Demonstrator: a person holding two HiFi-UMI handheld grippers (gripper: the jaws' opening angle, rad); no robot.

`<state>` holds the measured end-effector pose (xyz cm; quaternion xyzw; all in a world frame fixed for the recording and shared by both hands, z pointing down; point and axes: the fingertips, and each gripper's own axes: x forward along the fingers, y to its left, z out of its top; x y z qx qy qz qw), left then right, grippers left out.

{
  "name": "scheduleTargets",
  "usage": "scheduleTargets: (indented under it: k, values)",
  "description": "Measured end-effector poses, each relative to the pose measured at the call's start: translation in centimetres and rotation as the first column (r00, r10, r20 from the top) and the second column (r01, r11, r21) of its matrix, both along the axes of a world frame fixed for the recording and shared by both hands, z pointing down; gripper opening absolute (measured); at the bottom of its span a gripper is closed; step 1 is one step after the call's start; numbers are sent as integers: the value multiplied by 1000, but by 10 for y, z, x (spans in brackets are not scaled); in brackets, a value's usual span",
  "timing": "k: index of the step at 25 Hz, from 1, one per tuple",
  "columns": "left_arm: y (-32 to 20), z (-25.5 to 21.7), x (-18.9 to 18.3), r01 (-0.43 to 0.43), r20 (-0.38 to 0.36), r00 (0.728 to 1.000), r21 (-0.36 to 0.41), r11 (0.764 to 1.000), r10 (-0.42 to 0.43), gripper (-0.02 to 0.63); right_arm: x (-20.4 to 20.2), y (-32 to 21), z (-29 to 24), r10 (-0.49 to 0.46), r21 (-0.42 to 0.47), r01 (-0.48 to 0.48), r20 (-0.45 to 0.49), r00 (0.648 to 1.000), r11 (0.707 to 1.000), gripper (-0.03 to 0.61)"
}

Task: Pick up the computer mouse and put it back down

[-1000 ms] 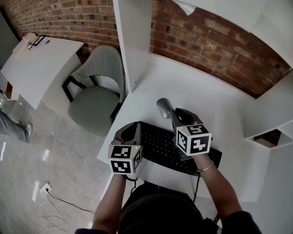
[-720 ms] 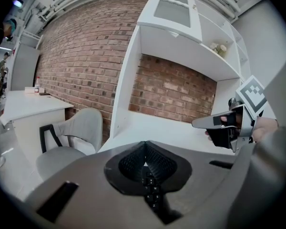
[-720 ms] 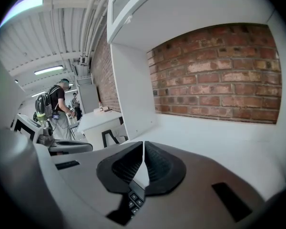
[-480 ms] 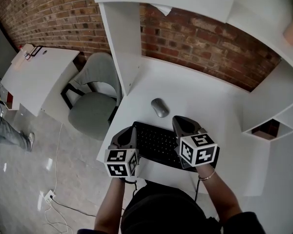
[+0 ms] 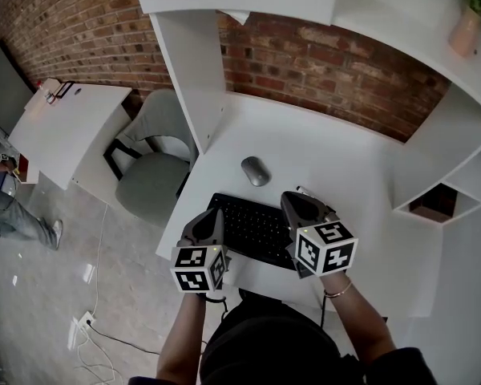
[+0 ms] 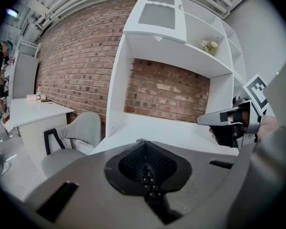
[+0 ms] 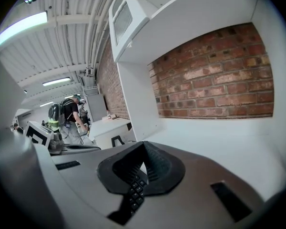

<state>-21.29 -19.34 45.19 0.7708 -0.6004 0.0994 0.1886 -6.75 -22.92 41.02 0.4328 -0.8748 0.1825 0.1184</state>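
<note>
Left gripper [image 5: 213,213] and right gripper [image 5: 293,199], jaws closed and empty, hang low over the keyboard [image 5: 252,229]; a careless sweep up-frame could knock the computer mouse [image 5: 256,171] lying at centre.

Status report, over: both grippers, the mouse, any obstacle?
Left gripper shut, empty. Right gripper shut, empty. Mouse lies on desk beyond keyboard, untouched. Nothing between grippers and mouse.

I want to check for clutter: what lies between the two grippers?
The black keyboard lies between the left gripper and the right gripper. It is clearest in the head view.
</note>
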Motion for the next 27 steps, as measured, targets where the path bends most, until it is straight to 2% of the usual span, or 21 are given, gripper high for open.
scheduleTargets:
  k: [10, 27]
  values:
    - [18, -11, 17, 10, 25, 1000, 18, 1000, -10, 9, 16, 20, -6, -24, 64, 26, -30, 999, 998, 5]
    - [38, -23, 26, 26, 31, 999, 39, 999, -27, 9, 34, 48, 3, -34, 66, 37, -54, 998, 997, 5]
